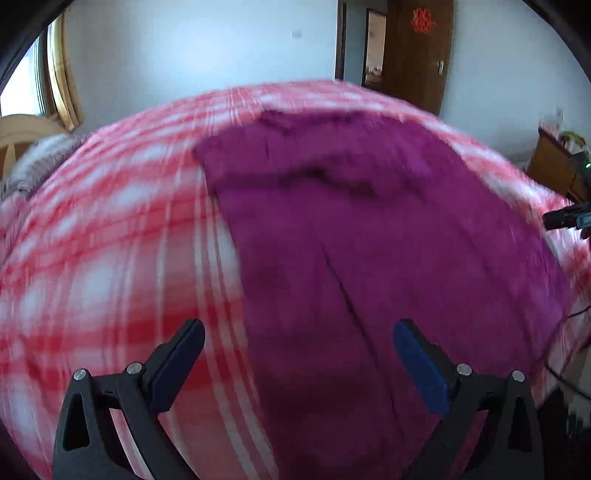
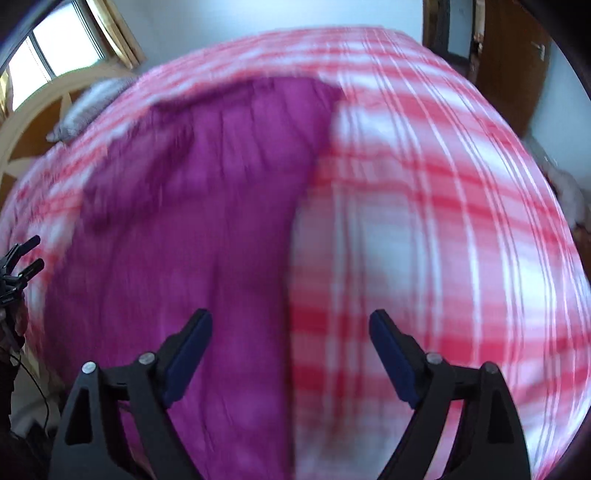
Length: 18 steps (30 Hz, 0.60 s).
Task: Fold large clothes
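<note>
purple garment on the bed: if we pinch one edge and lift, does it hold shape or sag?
Probably sags: the purple garment lies flat on the plaid bedspread with soft creases and a folded-over ridge near its far end, so it looks limp. Likely light for its area, though the fabric's thickness is blurred. It may drag rather than slide on the cloth beneath. Both grippers, left and right, are open.

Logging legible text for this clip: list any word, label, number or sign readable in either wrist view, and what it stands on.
No text can be read in either view.
Red decoration on the brown wooden door: possibly characters or a cut-paper ornament, too small and blurred to read.
Magenta garment and red plaid bedsheet: no print or label visible; both views are motion-blurred.
Left gripper and right gripper: no markings visible.
</note>
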Tool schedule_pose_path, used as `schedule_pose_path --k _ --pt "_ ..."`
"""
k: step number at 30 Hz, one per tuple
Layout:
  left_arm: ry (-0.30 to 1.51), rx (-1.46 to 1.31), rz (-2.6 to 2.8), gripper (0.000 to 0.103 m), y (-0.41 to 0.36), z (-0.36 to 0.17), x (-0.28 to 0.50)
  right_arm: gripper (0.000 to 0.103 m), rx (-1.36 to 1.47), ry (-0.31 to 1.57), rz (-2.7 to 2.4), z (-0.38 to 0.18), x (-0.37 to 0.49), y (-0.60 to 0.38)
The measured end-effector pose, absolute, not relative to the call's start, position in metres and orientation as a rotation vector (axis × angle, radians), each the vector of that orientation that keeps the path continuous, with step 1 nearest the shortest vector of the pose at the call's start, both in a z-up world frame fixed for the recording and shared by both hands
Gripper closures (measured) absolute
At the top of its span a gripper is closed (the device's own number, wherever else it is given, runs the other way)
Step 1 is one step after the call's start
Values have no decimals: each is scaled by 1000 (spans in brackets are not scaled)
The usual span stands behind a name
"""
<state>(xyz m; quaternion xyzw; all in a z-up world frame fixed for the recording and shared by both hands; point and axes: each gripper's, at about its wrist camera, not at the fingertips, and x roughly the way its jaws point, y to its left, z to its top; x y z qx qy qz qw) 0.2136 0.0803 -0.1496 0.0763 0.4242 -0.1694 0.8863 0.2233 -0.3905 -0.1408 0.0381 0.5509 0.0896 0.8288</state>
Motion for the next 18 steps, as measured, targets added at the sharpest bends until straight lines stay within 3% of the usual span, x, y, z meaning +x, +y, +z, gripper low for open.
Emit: schedule_pose_path --k 8,12,13,14,16,17,18 --pt "917 77 -256 1 84 -181 173 14 177 1211 165 -171 144 -404" --pt "912 107 -243 1 70 -184 160 15 287 1127 188 -180 135 -388" --pt "910 126 -238 1 66 -185 156 16 291 1109 178 -181 135 -385" --pt "910 131 -247 4 63 -185 152 25 280 1098 164 -182 135 -379" --pt "897 145 -259 27 59 -182 147 58 248 1083 168 -178 134 -368" --pt "892 148 -273 46 57 -180 143 81 262 1082 182 -175 132 -367" --pt "890 146 -299 74 56 -178 141 91 302 1077 228 -172 130 -367"
